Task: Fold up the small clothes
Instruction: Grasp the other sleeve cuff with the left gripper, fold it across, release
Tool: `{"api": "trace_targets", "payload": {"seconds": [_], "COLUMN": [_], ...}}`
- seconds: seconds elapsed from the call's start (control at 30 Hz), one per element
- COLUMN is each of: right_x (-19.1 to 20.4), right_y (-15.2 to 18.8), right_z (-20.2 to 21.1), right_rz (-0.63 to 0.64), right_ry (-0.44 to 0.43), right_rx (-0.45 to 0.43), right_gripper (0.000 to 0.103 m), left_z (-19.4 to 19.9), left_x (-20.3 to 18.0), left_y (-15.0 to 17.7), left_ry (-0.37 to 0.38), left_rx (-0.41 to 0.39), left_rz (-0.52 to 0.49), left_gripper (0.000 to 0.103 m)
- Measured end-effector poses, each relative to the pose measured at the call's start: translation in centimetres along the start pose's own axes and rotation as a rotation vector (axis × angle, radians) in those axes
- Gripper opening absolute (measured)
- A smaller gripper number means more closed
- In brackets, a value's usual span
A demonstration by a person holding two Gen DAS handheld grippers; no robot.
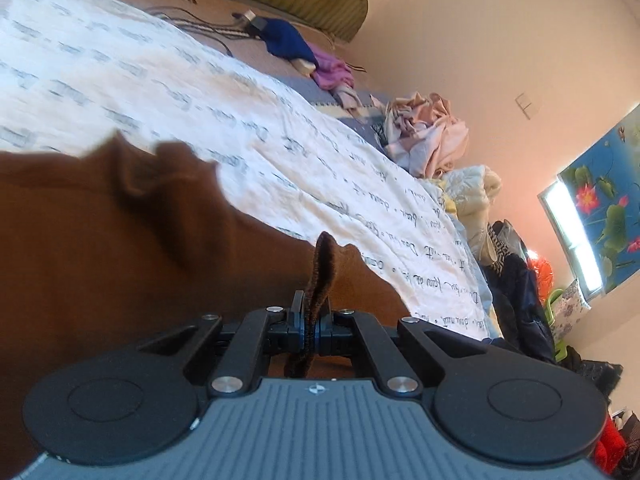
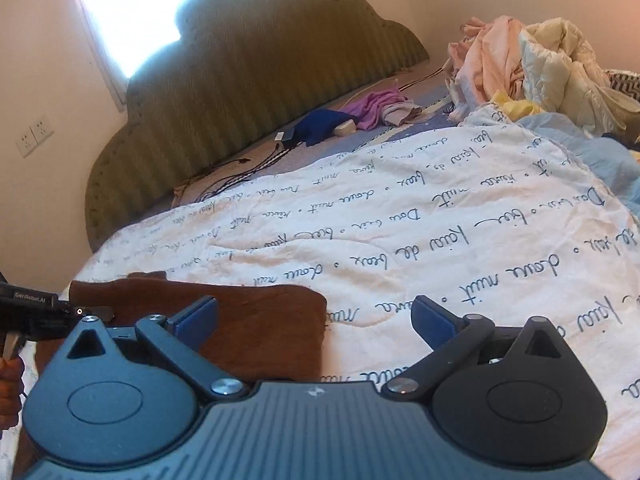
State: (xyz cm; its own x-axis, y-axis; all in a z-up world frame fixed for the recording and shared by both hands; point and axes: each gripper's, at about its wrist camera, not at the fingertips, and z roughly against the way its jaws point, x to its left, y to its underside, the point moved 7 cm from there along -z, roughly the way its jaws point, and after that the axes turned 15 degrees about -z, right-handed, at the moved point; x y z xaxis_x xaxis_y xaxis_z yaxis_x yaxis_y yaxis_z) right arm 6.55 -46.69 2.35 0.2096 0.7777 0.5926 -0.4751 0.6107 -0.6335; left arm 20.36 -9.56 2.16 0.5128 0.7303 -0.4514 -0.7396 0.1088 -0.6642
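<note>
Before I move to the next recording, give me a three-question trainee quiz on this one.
1. True or false: the left gripper is shut on an edge of the brown garment.
2. Multiple choice: the right gripper is A) shut on the garment, B) open, holding nothing, C) out of view.
3. Fill in: the garment lies on a white quilt printed with ____.

Key: 1 true; 2 B; 3 cursive writing.
</note>
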Motion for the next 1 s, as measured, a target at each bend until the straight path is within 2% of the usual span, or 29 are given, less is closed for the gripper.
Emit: {"api": "trace_targets", "payload": {"seconds": [0.17, 0.3, 0.33, 0.37, 0.43, 0.5, 0.57, 0.67, 0.8, 0.87, 0.9, 0.93, 1.0], "right_x": [2.0, 4.1, 4.3, 4.5, 4.8, 5.1, 4.6, 3.4, 3.1, 3.4, 3.5, 3.7, 4.2], "right_y": [1.1, 2.3, 2.8, 3.2, 4.2, 5.2, 4.9, 3.9, 4.2, 4.9, 5.4, 6.0, 6.5], "right_z": [-1.0, -3.9, -5.0, -6.2, -8.4, -9.8, -9.7, -9.2, -9.5, -10.3, -10.7, -11.0, -11.0], "right_rz": [0.034, 0.04, 0.028, 0.004, -0.046, -0.032, -0.05, -0.135, -0.112, -0.118, -0.113, -0.085, -0.016], "right_ry": [-0.018, -0.044, -0.046, -0.048, -0.044, -0.011, 0.026, 0.017, 0.033, 0.009, 0.012, 0.033, 0.055], "right_rx": [0.05, 0.14, 0.17, 0.202, 0.269, 0.304, 0.251, 0.222, 0.253, 0.284, 0.296, 0.301, 0.276], "right_gripper": [0.103, 0.1, 0.087, 0.067, 0.047, 0.047, 0.048, 0.048, 0.048, 0.046, 0.038, 0.004, 0.004], "left_z": [5.5, 6.7, 6.6, 6.0, 5.3, 5.1, 5.9, 7.6, 8.9, 8.5, 8.3, 8.0, 7.7], "left_x": [4.8, 9.2, 10.3, 11.4, 13.2, 14.4, 14.6, 13.8, 13.9, 14.0, 14.2, 14.4, 14.3], "left_y": [1.0, 2.8, 3.3, 4.1, 5.5, 6.4, 6.2, 4.9, 3.7, 4.0, 4.2, 4.6, 5.0], "left_ry": [-0.048, -0.086, -0.112, -0.147, -0.184, -0.198, -0.195, -0.247, -0.251, -0.251, -0.266, -0.275, -0.276], "left_rx": [-0.032, -0.018, -0.005, 0.011, 0.034, 0.028, 0.001, -0.011, -0.02, 0.008, 0.021, 0.036, 0.045], "left_rz": [0.028, 0.109, 0.116, 0.122, 0.148, 0.167, 0.176, 0.086, 0.06, 0.065, 0.06, 0.056, 0.057], "left_gripper": [0.003, 0.003, 0.003, 0.003, 0.003, 0.009, 0.009, 0.007, 0.006, 0.006, 0.006, 0.006, 0.006]}}
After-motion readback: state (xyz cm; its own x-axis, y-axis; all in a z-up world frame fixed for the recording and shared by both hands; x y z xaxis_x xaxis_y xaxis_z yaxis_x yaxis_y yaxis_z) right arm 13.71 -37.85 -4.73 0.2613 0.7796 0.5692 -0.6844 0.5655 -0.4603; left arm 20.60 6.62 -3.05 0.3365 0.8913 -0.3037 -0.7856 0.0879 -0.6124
